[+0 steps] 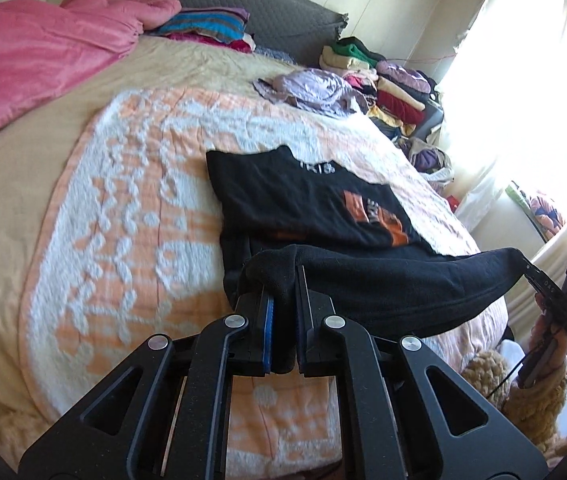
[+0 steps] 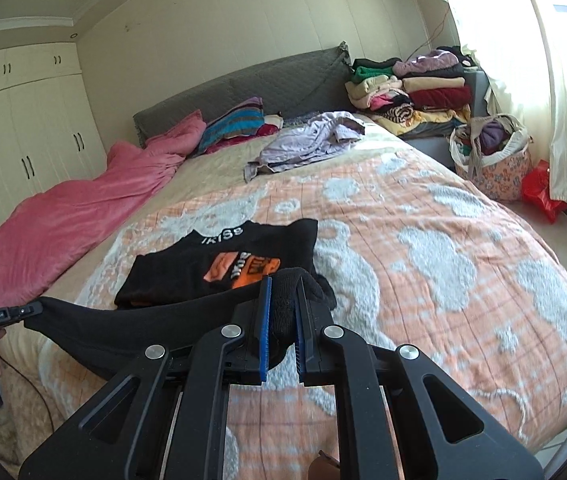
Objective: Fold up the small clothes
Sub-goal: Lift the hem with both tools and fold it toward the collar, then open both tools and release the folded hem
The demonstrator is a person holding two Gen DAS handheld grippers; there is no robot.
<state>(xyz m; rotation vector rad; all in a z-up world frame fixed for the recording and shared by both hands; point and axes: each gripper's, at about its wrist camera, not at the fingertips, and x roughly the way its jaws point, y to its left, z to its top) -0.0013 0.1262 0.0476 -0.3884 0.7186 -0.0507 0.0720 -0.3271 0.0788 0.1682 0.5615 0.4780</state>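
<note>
While both tongs pinch its near hem, left tongs (image 1: 281, 280) at one corner, right tongs (image 2: 283, 300) at the other, the black shirt (image 1: 303, 204) lies on the bed (image 2: 423, 240), its lifted hem at six o'clock.

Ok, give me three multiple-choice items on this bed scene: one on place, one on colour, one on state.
1. Where does the lilac garment lie?
A. On the bed beyond the black T-shirt
B. On the floor
C. In the flowered bag

2. What colour is the T-shirt's print?
A. Green
B. Orange
C. Blue

3. How is the T-shirt's near edge?
A. Flat on the blanket
B. Lifted, pinched by the left gripper and right gripper
C. Rolled up

Answers: 1 A, it lies towards the headboard. 2 B, an orange panel shows. 3 B, the hem spans between both pairs of fingers.
</note>
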